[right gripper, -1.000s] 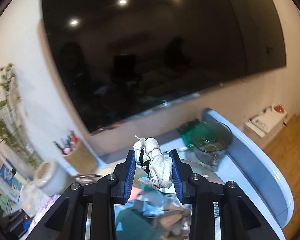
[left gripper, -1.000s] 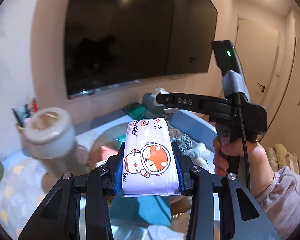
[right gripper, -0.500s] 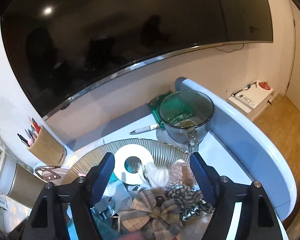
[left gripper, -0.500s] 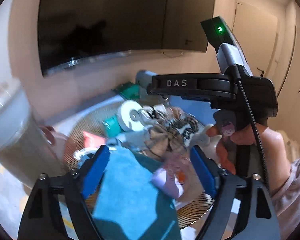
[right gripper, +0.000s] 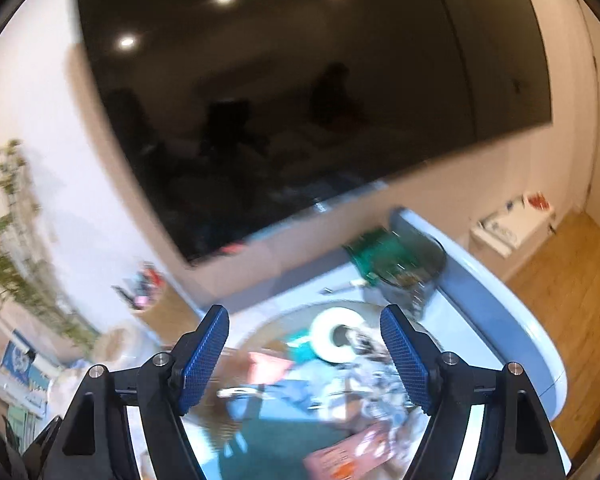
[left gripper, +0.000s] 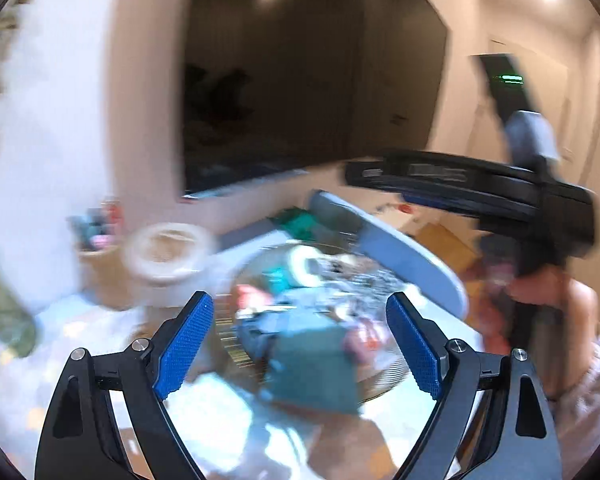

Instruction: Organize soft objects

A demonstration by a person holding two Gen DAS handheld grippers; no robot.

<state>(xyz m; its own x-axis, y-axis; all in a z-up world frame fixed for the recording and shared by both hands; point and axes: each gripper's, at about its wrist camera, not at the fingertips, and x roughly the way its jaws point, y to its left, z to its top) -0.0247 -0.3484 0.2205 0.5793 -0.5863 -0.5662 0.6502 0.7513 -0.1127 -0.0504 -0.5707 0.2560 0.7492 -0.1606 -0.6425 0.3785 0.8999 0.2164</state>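
Observation:
Both views are motion-blurred. A round woven tray [right gripper: 276,322] holds a heap of soft things: a teal cloth [left gripper: 314,368], a white tape roll [right gripper: 334,338], patterned fabric pieces [right gripper: 374,376] and an orange-pink packet [right gripper: 350,454]. My left gripper [left gripper: 300,344] is open and empty above the tray's near side. My right gripper [right gripper: 304,354] is open and empty above the tray; its body shows in the left wrist view [left gripper: 480,192], held by a hand at the right.
A large dark TV [right gripper: 300,100] hangs on the wall behind. A pen holder [right gripper: 156,300], a white jar [left gripper: 168,252] and a metal pot [right gripper: 408,272] stand around the tray. The table's blue rim [right gripper: 500,312] curves at the right, wooden floor beyond.
One second ago my left gripper held a wipes pack and my right a white cloth toy; both were let go over the tray. Both grippers have since lifted and tilted back up.

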